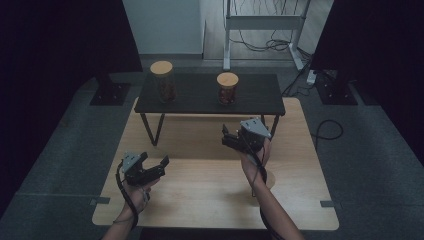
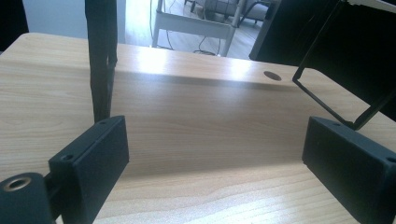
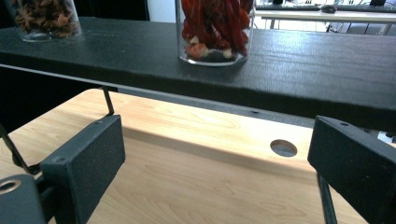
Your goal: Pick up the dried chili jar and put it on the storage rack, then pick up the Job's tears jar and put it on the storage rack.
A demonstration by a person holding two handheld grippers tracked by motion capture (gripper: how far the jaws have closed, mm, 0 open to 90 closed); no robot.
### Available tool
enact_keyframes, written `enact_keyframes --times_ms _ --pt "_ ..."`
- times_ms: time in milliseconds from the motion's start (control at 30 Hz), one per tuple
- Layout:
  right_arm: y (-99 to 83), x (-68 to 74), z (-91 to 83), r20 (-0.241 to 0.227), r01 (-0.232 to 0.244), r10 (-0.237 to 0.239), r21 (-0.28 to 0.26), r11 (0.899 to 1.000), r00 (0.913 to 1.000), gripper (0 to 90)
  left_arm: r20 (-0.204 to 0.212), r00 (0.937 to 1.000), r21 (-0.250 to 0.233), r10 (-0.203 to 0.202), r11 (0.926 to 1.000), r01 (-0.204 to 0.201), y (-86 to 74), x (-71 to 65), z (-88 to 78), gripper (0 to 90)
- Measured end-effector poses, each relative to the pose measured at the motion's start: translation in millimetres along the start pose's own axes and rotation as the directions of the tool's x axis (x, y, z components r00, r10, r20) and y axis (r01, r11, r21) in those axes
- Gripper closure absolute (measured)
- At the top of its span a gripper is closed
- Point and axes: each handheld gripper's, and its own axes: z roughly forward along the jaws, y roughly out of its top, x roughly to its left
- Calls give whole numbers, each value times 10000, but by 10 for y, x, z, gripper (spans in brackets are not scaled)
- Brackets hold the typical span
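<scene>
Two glass jars with wooden lids stand on a low black shelf (image 1: 200,95) at the back of the wooden table (image 1: 210,185). The left jar (image 1: 163,82) holds brown pieces (image 3: 44,16). The right jar (image 1: 227,89) holds red chillies (image 3: 215,28). My right gripper (image 1: 226,138) hovers in front of the shelf, just below the right jar, open, with nothing between its jaws (image 3: 217,158). My left gripper (image 1: 154,160) sits low over the table's front left, open and empty (image 2: 215,158).
The shelf rests on thin black legs (image 2: 100,60) with wire braces (image 2: 327,105) ahead of the left gripper. A round cable hole (image 3: 283,148) lies in the tabletop under the shelf edge. Black stands and a white frame (image 1: 262,22) sit beyond the table.
</scene>
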Motion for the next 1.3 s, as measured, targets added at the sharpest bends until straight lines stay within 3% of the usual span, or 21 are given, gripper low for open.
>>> enact_keyframes --times_ms 267,667,1300 --pt "-114 15 -63 0 65 -65 3 10000 10000 35 8 10000 32 30 10000 -30 -1 -7 2 68" --pt "-285 2 -123 -82 -277 276 -76 9996 9996 38 -21 10000 52 4 10000 -4 -4 -3 4 68" --pt "-387 -21 -283 -470 -378 367 -224 9990 9982 38 -38 10000 117 48 9999 -47 -9 -12 16 68"
